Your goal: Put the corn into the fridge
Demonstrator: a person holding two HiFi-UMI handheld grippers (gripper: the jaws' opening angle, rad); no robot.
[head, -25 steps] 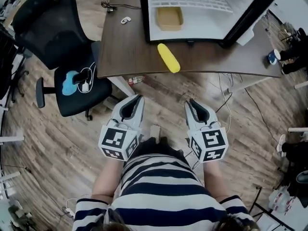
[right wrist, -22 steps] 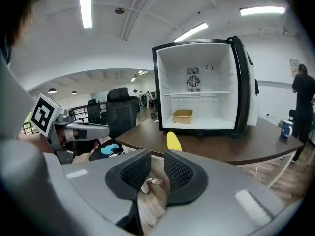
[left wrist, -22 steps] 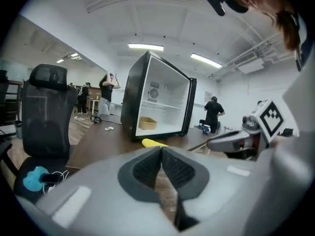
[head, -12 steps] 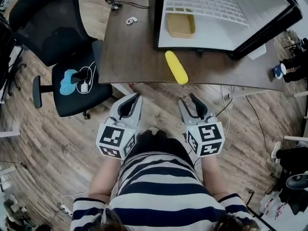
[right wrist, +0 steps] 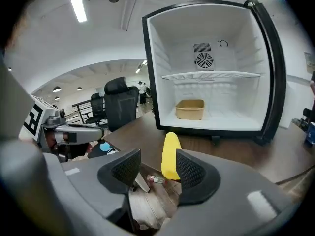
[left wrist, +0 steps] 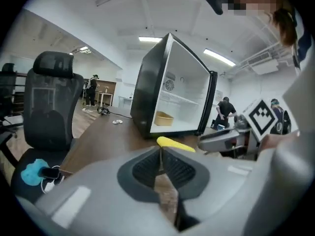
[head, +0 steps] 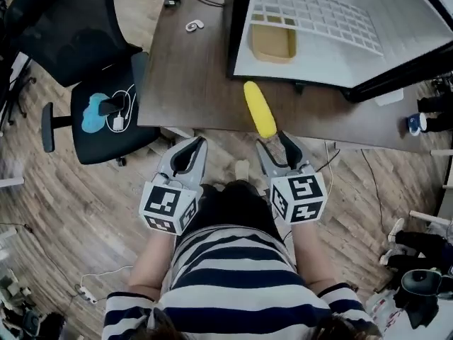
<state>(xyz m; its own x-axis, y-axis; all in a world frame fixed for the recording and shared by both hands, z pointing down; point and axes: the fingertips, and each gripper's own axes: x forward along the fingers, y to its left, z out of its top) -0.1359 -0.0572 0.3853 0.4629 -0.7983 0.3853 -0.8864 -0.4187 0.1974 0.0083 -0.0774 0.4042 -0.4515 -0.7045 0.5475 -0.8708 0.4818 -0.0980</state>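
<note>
A yellow corn cob (head: 260,109) lies on the dark wooden desk (head: 191,69) near its front edge, in front of the open mini fridge (head: 239,27). A tan tray (head: 272,42) sits on the fridge floor. My right gripper (head: 276,144) is just short of the desk edge, right behind the corn, and its jaws are opening with nothing between them. In the right gripper view the corn (right wrist: 171,155) shows beyond the gap of the right gripper (right wrist: 157,168). My left gripper (head: 195,144) hangs beside it to the left, shut and empty. Its jaws meet in the left gripper view (left wrist: 160,161).
A black office chair (head: 106,112) with a blue thing and a white cable on its seat stands left of the desk. A small white object (head: 192,25) lies far back on the desk. A blue cup (head: 415,124) sits at the right. People stand far off.
Both grippers have moved forward toward the desk edge. The right gripper's jaws have spread from nearly shut to open. The corn is now just ahead of them.
</note>
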